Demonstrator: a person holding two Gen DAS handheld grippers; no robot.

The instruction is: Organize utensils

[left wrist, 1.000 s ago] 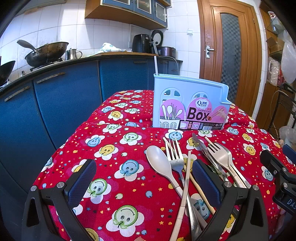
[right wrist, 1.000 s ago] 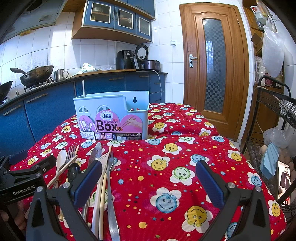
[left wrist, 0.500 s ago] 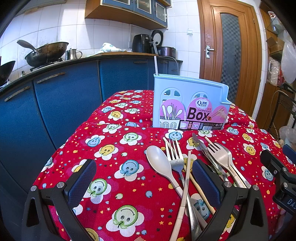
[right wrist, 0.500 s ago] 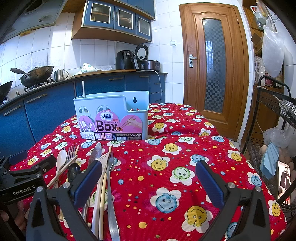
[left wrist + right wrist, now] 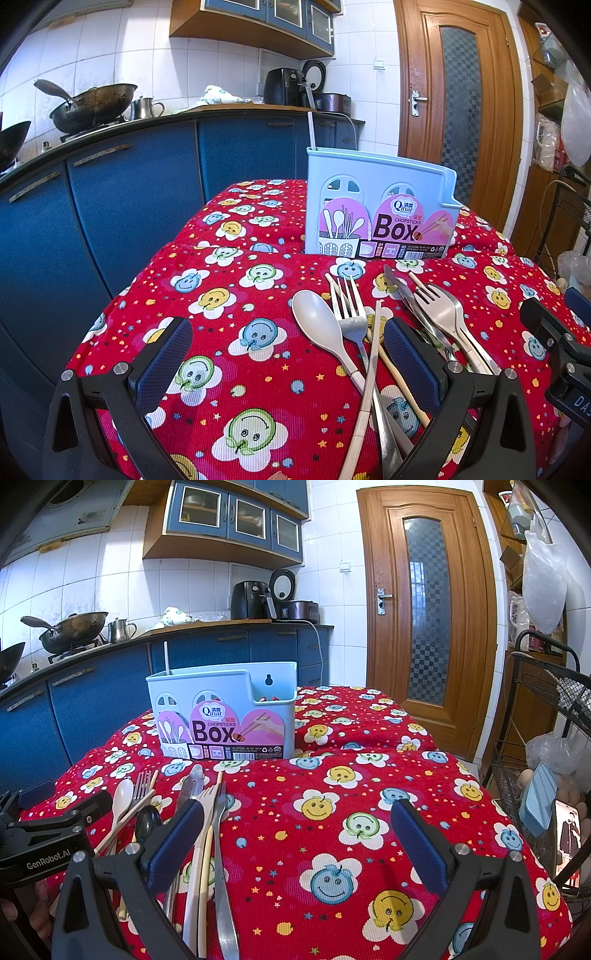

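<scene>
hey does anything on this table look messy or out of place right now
Yes. The utensils lie in a loose, overlapping heap on the tablecloth instead of in the blue box: a chopstick crosses the spoon and a fork. More forks and a knife are piled alongside. Nothing looks spilled or broken.

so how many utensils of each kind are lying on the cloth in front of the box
spoons: 2 (one cream, one dark)
forks: 3
knife: 1
chopsticks: 2 that I can make out
total: 8, though the pile overlaps and may hide more
</scene>
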